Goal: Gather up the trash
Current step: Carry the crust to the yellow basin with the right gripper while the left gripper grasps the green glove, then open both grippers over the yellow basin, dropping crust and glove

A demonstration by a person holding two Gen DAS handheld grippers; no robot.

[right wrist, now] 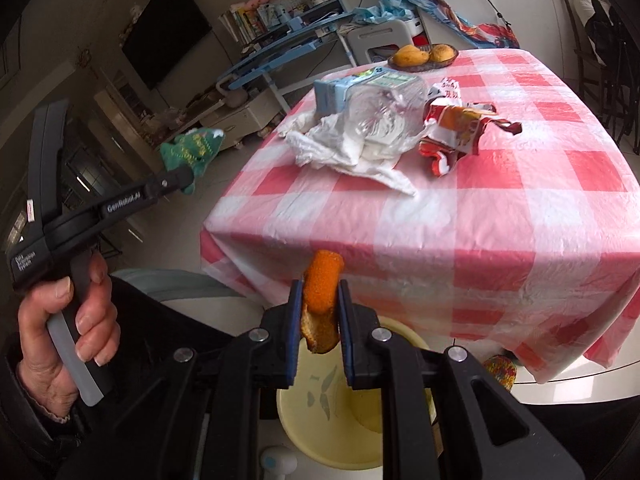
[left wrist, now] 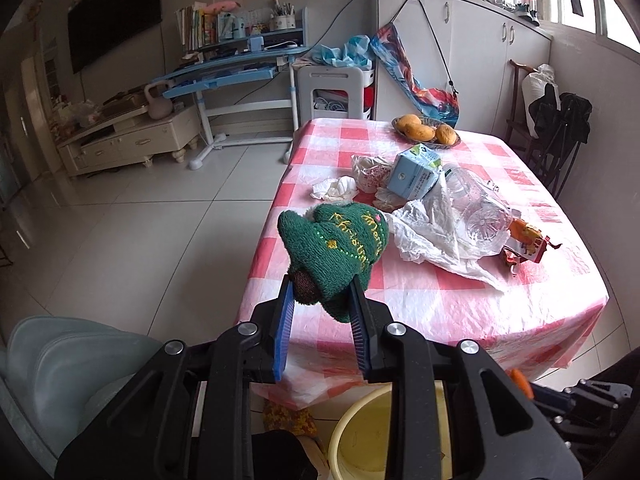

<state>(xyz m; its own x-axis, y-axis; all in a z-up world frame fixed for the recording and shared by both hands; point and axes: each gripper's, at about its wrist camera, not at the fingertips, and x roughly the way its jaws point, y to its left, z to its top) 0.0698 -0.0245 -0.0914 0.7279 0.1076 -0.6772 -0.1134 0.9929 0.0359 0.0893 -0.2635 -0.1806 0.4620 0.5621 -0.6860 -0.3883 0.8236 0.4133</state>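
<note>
Yellow bin point(right wrist: 384, 420) – floor, below both grippers. Right gripper point(right wrist: 320, 300) clenched on orange peel point(right wrist: 322, 284): light, limp, held mid-strip. Left gripper point(left wrist: 322, 292) clamped on green knitted toy point(left wrist: 336, 248) – soft, compressible. Beyond, on checked table point(right wrist: 460, 220): crinkly plastic bag point(right wrist: 360, 148), crushed bottle point(right wrist: 384, 100), carton point(right wrist: 332, 94)

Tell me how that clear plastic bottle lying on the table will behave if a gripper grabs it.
The clear plastic bottle looks empty and dented, so probably light and likely to crumple under a squeeze. It lies on its side, so it could roll, though the white plastic bag bunched against it may hold it.
</note>
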